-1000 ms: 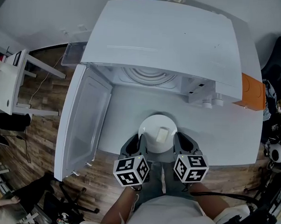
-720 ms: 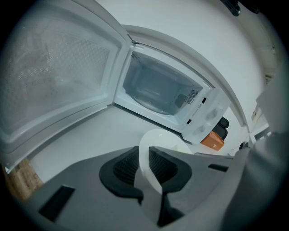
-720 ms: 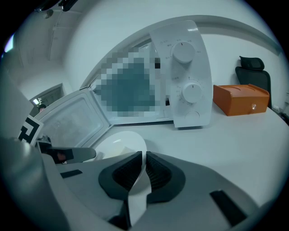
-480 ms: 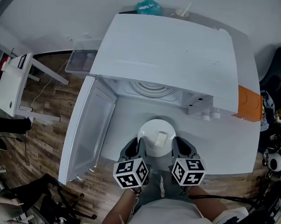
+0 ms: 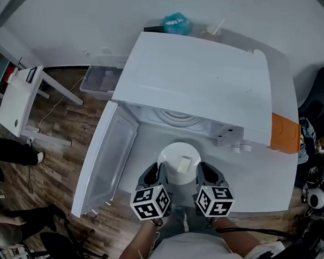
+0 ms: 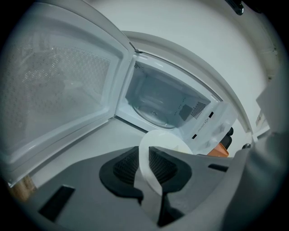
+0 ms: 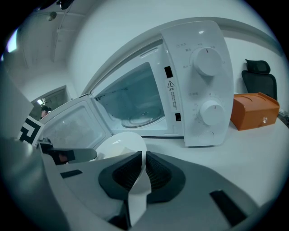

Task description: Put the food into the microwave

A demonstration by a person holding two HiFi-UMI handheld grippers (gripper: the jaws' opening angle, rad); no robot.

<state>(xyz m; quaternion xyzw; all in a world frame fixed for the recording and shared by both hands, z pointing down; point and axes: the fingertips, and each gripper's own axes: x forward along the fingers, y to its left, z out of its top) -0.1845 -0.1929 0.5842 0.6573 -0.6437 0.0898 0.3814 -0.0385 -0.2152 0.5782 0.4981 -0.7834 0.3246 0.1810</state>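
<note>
A white plate [image 5: 178, 154] carrying a pale block of food [image 5: 183, 165] hangs above the white counter [image 5: 267, 174], in front of the open white microwave [image 5: 201, 85]. My left gripper [image 5: 161, 172] is shut on the plate's left rim [image 6: 146, 169]. At the opposite rim [image 7: 137, 180] my right gripper [image 5: 199, 172] is shut as well. The microwave door [image 5: 104, 156] swings out to the left, and the glass turntable [image 5: 177, 117] shows inside the cavity [image 6: 158, 101]. From the right gripper view I see the control panel with two dials [image 7: 205, 61].
An orange box [image 5: 284, 134] stands on the counter right of the microwave. A teal item [image 5: 176, 22] and a cup with a straw [image 5: 213, 30] sit behind it. A white side table [image 5: 21, 98] and a clear bin [image 5: 100, 79] stand on the wooden floor at left.
The plate, held by both grippers, has moved slightly toward the microwave opening. The head view has shifted, showing more of the wall behind the microwave.
</note>
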